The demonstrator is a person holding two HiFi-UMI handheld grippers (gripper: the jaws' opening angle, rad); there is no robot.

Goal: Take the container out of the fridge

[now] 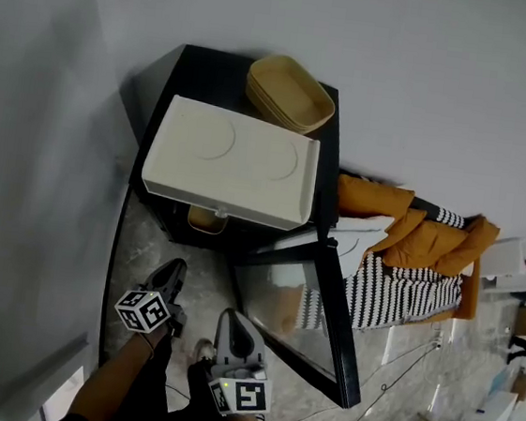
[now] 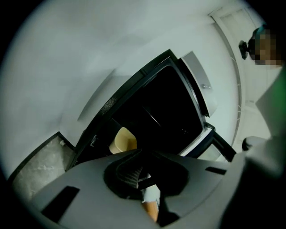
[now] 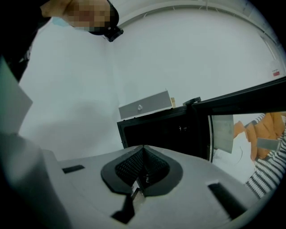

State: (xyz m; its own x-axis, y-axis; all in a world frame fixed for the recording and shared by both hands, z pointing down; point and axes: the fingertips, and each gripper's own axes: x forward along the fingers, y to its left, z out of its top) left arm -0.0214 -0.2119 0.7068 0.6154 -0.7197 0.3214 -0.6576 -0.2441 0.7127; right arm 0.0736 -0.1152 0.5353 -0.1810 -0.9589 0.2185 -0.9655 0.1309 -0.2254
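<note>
Lower centre of head view: left gripper [image 1: 174,270] and right gripper [image 1: 232,320], jaws closed, nothing held, near open fridge [image 1: 199,70]; tan container [image 1: 207,219] inside, apart from both.

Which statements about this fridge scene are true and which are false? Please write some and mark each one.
1. The door of the fridge is open. True.
2. The container stands on the floor. False: it sits inside the fridge.
3. A white box lies on top of the fridge. True.
4. The left hand-held gripper grips the container. False: it is shut, outside the fridge and apart from the container.
5. The trays lie inside the fridge. False: they are stacked on top of it, beside the white box.
</note>
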